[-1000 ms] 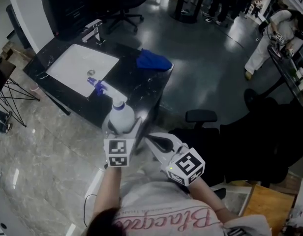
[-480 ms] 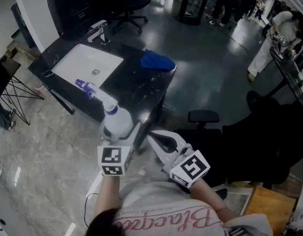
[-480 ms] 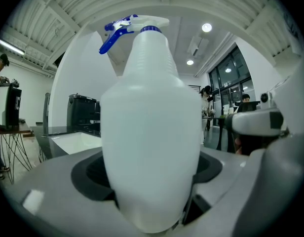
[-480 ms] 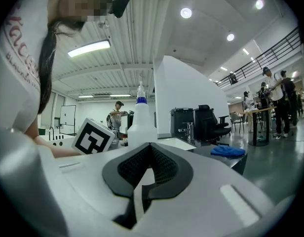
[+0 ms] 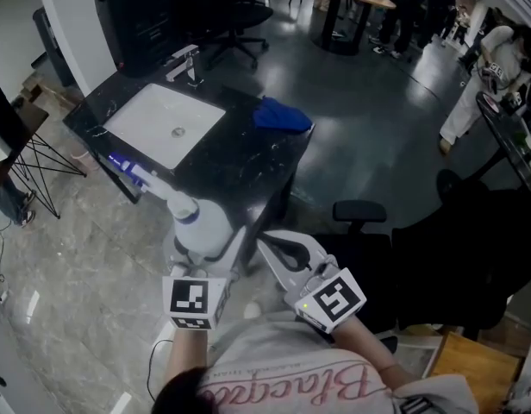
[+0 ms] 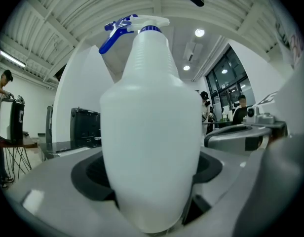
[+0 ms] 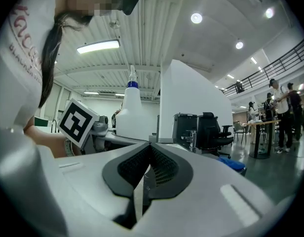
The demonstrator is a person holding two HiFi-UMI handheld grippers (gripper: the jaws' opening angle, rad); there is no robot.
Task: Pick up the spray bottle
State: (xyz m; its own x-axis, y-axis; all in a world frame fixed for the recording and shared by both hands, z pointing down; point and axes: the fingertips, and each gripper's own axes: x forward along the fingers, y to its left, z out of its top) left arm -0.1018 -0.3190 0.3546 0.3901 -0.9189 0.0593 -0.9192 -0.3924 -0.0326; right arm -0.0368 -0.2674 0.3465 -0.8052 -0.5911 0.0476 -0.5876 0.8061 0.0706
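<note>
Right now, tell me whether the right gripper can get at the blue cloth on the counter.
Probably yes: the right gripper is shut and empty, and the blue cloth lies uncovered on the counter corner, nothing between.

Black marble-topped counter: white rectangular sink basin set in, chrome faucet at its far edge. Crumpled blue cloth lies on counter's right corner. Black office chair nearby.

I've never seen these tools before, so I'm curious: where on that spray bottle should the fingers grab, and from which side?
Grip the wide, rounded belly of the spray bottle, coming from its base end with a finger on each flank, as the left gripper does now. The top end with the blue trigger is narrow and uneven, so it would probably give less purchase.
</note>
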